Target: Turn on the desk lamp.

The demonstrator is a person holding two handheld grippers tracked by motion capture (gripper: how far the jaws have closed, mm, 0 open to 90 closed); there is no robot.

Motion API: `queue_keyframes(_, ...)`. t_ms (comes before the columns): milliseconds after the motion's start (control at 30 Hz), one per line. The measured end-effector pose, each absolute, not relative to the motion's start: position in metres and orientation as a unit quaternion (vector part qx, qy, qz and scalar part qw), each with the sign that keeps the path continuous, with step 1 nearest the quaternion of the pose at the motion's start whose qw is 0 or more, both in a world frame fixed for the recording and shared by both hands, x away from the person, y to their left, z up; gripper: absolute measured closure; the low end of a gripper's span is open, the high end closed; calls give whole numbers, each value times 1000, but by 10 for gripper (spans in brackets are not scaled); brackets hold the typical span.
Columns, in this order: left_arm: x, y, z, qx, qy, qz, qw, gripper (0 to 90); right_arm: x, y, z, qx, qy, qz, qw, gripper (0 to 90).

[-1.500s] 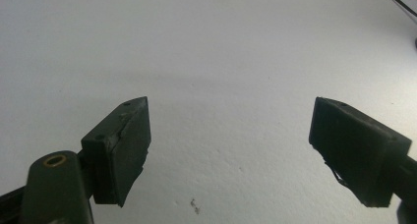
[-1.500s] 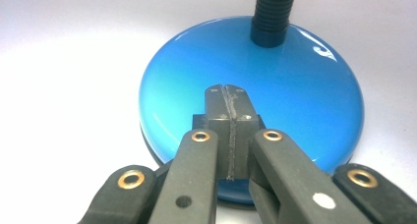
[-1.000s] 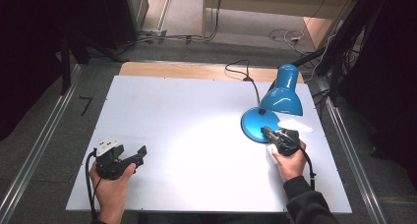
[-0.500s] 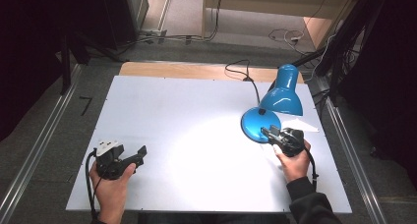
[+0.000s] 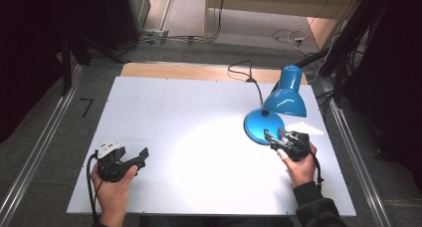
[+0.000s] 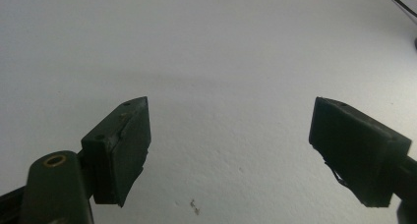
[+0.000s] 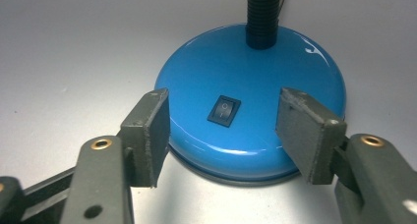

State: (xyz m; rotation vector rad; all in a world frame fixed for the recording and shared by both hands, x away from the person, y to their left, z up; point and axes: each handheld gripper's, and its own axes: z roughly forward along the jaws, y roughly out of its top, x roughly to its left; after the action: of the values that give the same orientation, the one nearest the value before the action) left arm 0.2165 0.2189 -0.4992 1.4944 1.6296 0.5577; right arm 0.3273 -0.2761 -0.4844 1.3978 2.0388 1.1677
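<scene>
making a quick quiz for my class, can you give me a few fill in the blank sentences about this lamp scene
1. The lamp on the table is coloured ____.
2. The black rocker switch sits on the lamp's ____.
3. The gripper nearest the lamp base is the ____ gripper.
4. The left gripper is open over bare table, holding ____.

Missing words: blue; base; right; nothing

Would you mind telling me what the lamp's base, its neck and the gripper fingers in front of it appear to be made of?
Lamp base: probably painted metal, glossy blue with sharp highlights; could be plastic. Neck: black and ribbed, likely flexible metal or plastic. Right gripper fingers: matte dark grey, rubbery-looking pads, no shine.
</scene>
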Motion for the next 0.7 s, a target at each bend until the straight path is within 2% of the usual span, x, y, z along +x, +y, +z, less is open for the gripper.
queue_keyframes(133, 217, 219, -499, 596, 649, 222, 418, 166, 323, -278, -485, 500, 732, 415, 205, 317)
queue_keyframes(700, 216, 219, -499, 595, 649, 222, 418, 165, 313, -290, -483, 508, 728, 412, 208, 253)
